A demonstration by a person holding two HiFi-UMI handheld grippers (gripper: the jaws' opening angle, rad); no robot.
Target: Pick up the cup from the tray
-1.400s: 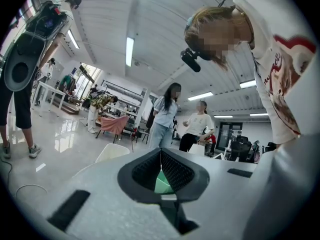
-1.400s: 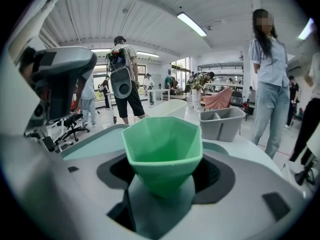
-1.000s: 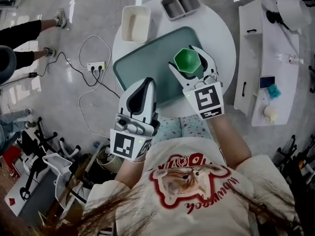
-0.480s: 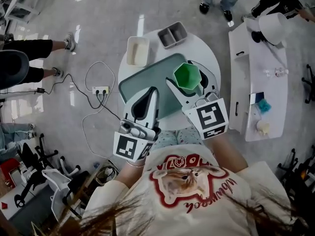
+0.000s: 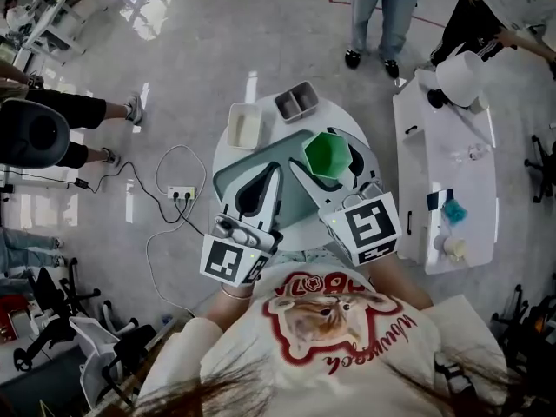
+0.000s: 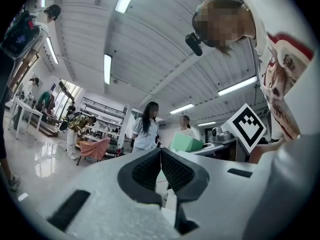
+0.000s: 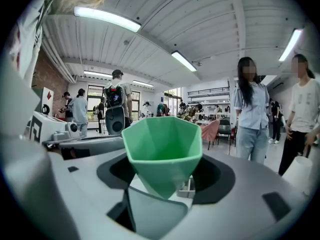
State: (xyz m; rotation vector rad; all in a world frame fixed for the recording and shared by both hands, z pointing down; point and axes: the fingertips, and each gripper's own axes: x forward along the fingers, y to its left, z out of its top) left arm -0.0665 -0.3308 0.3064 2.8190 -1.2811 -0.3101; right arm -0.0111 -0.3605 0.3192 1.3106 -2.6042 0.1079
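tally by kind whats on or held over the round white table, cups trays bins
cups: 1, green faceted plastic cup
trays: 1, teal flat tray
bins: 2, white rectangular bin, grey two-compartment bin
total: 4

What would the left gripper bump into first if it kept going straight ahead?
Nothing nearby, it seems: the left gripper, fingers shut, points into open room. Far ahead stands a person in a pale blue shirt, though depth is unclear.

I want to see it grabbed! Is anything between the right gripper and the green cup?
Nothing visible is. The right gripper has its jaws shut on the green cup, holding it over the tray.
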